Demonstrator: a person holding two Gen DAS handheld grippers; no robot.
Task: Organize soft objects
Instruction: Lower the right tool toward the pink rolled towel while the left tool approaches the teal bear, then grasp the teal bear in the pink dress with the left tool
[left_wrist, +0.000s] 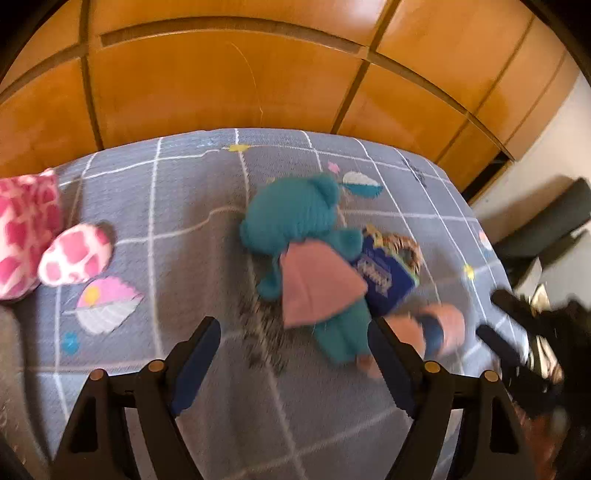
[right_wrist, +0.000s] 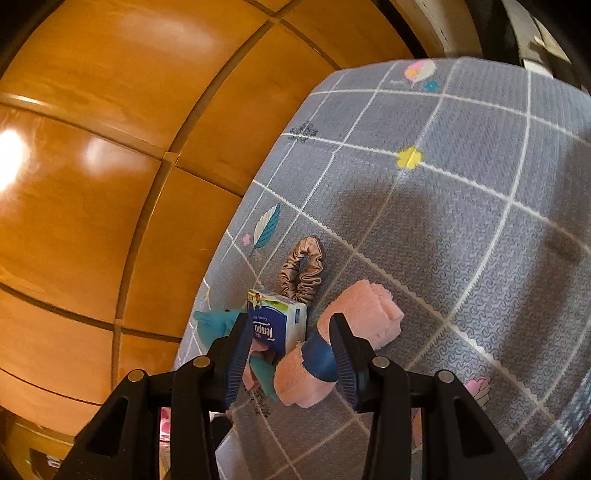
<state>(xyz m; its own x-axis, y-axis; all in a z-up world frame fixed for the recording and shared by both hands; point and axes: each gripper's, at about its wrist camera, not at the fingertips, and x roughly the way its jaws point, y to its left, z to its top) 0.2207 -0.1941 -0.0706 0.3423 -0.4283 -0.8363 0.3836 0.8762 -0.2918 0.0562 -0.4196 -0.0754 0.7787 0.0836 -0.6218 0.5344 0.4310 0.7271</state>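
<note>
A teal knitted doll (left_wrist: 291, 218) with a pink cape lies on the grey patterned bed cover (left_wrist: 184, 206). A blue tissue pack (left_wrist: 384, 277) and a brown scrunchie (left_wrist: 406, 247) lie against its right side. A rolled pink towel with a blue band (left_wrist: 439, 328) lies nearer. My left gripper (left_wrist: 293, 332) is open and empty above the cover, just short of the doll's legs. In the right wrist view my right gripper (right_wrist: 290, 321) is open and empty, over the tissue pack (right_wrist: 275, 325) and the towel (right_wrist: 354, 314); the scrunchie (right_wrist: 301, 271) lies beyond, the doll (right_wrist: 214, 323) at left.
Pink-and-white spotted soft items (left_wrist: 44, 236) lie at the cover's left edge. A wooden wardrobe (left_wrist: 229, 85) stands behind the bed. The right gripper's black body (left_wrist: 524, 343) shows at the right of the left wrist view. Dark furniture (left_wrist: 546, 221) stands beyond the bed's right edge.
</note>
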